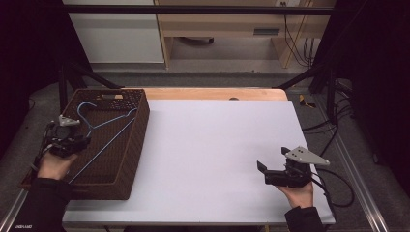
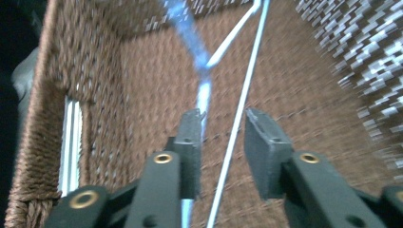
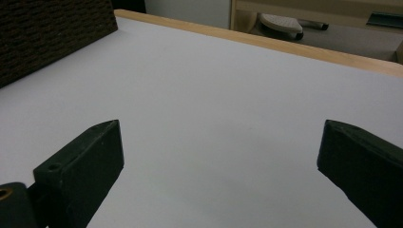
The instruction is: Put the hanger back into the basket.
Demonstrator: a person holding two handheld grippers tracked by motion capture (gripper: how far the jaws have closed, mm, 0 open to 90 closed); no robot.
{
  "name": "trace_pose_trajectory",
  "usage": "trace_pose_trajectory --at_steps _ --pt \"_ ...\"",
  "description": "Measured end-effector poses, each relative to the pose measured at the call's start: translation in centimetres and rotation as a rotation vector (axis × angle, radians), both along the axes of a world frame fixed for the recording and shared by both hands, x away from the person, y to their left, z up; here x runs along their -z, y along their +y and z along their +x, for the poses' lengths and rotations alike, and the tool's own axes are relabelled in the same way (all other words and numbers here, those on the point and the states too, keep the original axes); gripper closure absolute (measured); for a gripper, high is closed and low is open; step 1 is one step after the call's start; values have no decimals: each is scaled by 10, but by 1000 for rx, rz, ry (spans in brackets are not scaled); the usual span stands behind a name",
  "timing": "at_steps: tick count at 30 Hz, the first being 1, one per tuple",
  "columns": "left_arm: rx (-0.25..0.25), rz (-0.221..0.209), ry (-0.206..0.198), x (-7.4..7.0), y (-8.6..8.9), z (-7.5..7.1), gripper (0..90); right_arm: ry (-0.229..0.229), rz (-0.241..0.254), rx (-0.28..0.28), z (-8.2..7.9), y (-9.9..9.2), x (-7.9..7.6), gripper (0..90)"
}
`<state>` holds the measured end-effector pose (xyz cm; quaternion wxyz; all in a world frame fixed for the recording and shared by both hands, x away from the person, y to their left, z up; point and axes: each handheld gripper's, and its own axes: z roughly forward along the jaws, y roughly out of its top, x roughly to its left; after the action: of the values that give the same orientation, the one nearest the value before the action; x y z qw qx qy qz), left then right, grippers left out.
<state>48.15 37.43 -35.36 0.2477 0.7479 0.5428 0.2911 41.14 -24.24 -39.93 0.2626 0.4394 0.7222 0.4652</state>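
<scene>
1. We see a blue wire hanger (image 1: pixel 104 128) lying in the brown woven basket (image 1: pixel 138 140) at the left side of the white surface (image 1: pixel 208 150)
2. Our left claw (image 1: pixel 83 140) is down at the left rim of the basket, right by the hanger. In the left gripper view the left claw (image 2: pixel 222 128) has its jaws spread a little, and a thin bar of the hanger (image 2: pixel 240 111) runs up between them
3. We cannot tell if the jaws touch the wire yet. They do not look pressed on it
4. The hanger is long from near-left to far-right, with its hook at the far end of the basket
5. Our right claw (image 1: pixel 263 171) is well apart, at the near right of the surface, spread wide and holding nothing
6. We think the left claw is the one to pinch the hanger, since it is much nearer
</scene>
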Motion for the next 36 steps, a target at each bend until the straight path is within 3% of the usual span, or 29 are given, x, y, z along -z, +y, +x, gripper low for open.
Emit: trace_pose_trajectory --at_steps 6,9,13,15,23,25,36 --pt "96 -176 -166 -15 -9 -28 420 -8 11 0 -1 -2 -2 20" --pt "156 -249 -235 -19 -18 -43 360 -11 17 -1 -1 -2 -2 20" --pt "240 -347 -291 -19 -31 -61 289 -16 19 -4 -2 -3 -2 20" --pt "278 -375 -301 -15 -40 -68 259 -17 22 -8 -2 -4 -3 20" --pt "393 -377 -302 5 -68 -86 163 -24 27 -15 -4 -4 -3 19" --pt "403 -372 -312 11 -73 -88 150 -27 26 -17 -4 -4 -3 19" --pt "458 -347 -283 28 -90 -89 112 -29 29 -23 -6 -7 0 20"
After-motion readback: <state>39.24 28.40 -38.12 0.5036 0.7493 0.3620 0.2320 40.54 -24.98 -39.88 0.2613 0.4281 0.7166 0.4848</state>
